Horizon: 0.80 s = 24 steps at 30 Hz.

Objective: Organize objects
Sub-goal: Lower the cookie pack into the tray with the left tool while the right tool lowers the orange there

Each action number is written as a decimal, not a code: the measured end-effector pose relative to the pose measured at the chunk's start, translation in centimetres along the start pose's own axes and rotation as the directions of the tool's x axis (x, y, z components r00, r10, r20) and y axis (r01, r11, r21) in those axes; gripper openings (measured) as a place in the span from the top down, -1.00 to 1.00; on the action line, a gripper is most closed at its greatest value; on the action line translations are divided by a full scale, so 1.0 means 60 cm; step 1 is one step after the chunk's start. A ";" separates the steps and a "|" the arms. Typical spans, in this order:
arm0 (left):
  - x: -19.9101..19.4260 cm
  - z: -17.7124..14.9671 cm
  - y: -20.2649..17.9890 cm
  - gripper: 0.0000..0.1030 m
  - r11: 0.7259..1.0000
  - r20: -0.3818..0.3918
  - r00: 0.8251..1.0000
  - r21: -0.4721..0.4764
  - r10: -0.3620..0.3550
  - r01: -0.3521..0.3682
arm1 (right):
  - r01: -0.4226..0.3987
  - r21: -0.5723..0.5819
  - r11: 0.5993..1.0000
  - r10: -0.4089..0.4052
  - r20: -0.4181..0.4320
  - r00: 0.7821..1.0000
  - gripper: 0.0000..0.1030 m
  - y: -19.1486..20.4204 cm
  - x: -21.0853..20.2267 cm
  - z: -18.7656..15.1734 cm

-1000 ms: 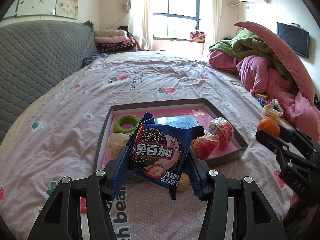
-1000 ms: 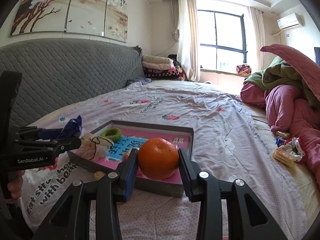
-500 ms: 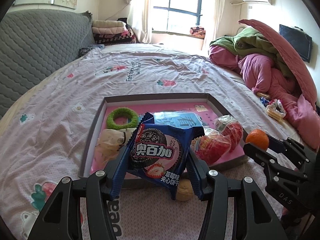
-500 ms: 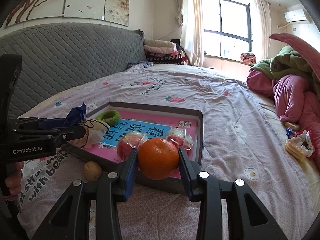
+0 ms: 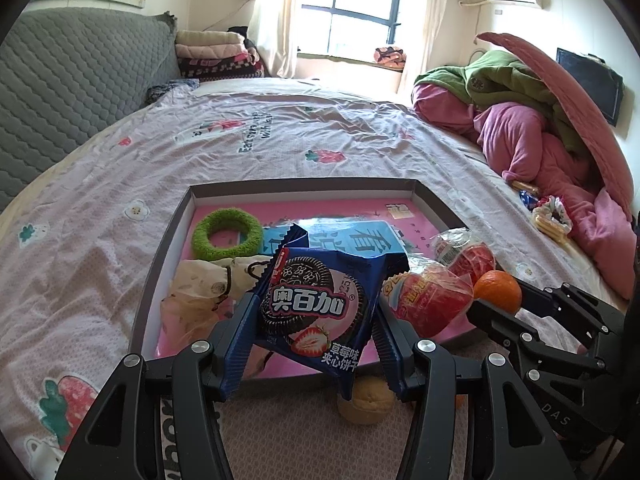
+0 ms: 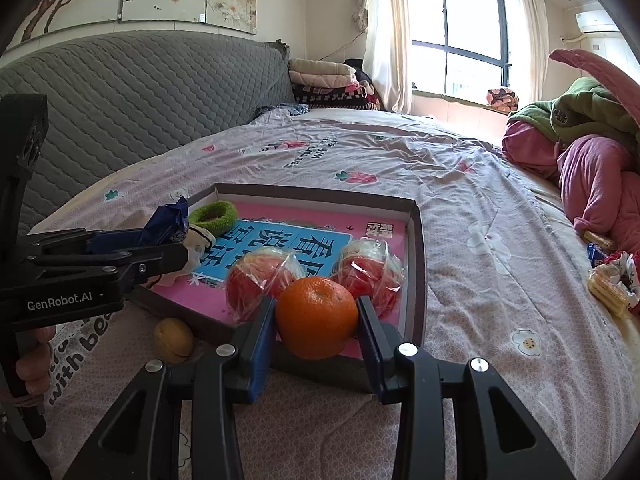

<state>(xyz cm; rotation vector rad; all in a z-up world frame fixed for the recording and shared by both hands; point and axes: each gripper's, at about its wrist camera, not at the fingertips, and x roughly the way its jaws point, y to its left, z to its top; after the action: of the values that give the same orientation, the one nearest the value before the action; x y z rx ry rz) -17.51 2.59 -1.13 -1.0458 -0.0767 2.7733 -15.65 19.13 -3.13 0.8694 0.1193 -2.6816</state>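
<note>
Left gripper (image 5: 314, 332) clamps the blue cookie packet (image 5: 316, 308) above the tray (image 5: 168, 248); right gripper (image 6: 316, 326) squeezes the orange (image 6: 316, 316) at its near edge.

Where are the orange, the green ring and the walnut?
orange (image 6: 316, 316), right wrist view, middle of its peel.
green ring (image 5: 227, 233), left wrist view, its fuzzy lower band.
walnut (image 6: 173, 340), right wrist view, centre of the shell.

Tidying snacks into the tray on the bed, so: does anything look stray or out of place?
Yes. A tan walnut lies on the sheet just outside the grey-rimmed pink tray, at its near edge. More snack packets sit loose by the pink quilt. Nothing looks spilled or damaged.
</note>
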 end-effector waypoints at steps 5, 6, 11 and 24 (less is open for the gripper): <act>0.010 0.002 0.001 -0.10 1.000 -0.005 1.000 0.001 0.002 -0.002 | -0.002 0.001 1.000 0.002 -0.019 1.000 0.23 0.002 0.009 0.001; 0.012 0.003 0.001 -0.10 1.000 -0.007 1.000 0.000 0.002 -0.002 | -0.003 0.002 1.000 0.003 -0.025 1.000 0.23 0.000 0.013 0.002; 0.022 0.004 0.000 -0.10 1.000 -0.014 1.000 0.002 0.008 -0.008 | -0.016 0.032 0.999 0.018 -0.054 0.998 0.23 -0.010 0.028 0.004; 0.050 0.006 -0.004 -0.10 0.999 -0.059 0.998 0.018 0.032 -0.031 | -0.022 0.027 0.999 0.026 -0.142 0.989 0.23 -0.026 0.072 0.021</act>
<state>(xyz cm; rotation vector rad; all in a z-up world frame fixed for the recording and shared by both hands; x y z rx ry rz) -19.96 3.36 -2.78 -1.1337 -0.0293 2.7632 -20.15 19.22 -4.67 1.0636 0.1067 -2.6025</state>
